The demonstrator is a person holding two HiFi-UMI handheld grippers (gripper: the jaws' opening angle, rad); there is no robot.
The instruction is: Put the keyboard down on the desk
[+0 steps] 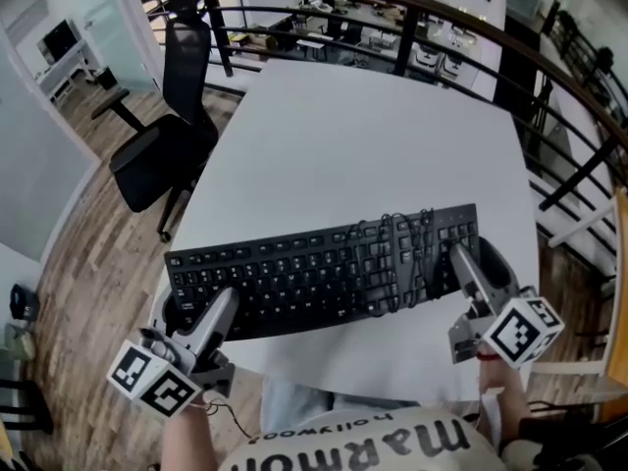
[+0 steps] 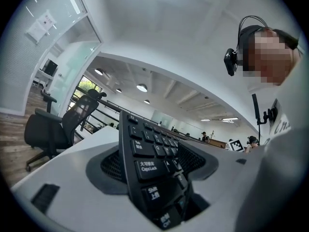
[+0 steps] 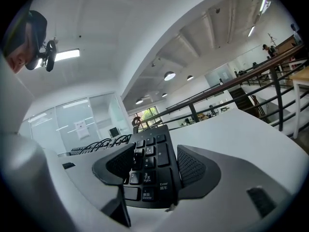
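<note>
The black keyboard [image 1: 324, 268] stretches across the lower middle of the head view, along the near edge of the white bench [image 1: 373, 145], its right end a little higher in the frame than its left. Its dark cable [image 1: 397, 253] lies wound in loops over the keys right of centre. A dark band of shadow runs under its front edge, but whether it rests on the bench or hangs just above it I cannot tell.

The left claw [image 1: 221, 307] has the keyboard's left end. In the left gripper view the keyboard stands on edge between the two ribbed pads [image 2: 108, 166], Caps Lock and Shift keys facing right, and both pads close against it. The right claw [image 1: 461, 258] grips the right end. In the right gripper view the number-pad keys sit between its pads [image 3: 193, 166], one pad over the key face, the other at the back.

Each claw carries a cube with square markers, at lower left [image 1: 152, 376] and lower right [image 1: 525, 327] of the head view. The person's printed shirt [image 1: 373, 444] fills the bottom edge between them.

A black office chair [image 1: 162, 145] stands on the wooden floor [image 1: 88, 253] at the bench's left. A dark curved railing [image 1: 412, 8] runs along the top and down the right side.
</note>
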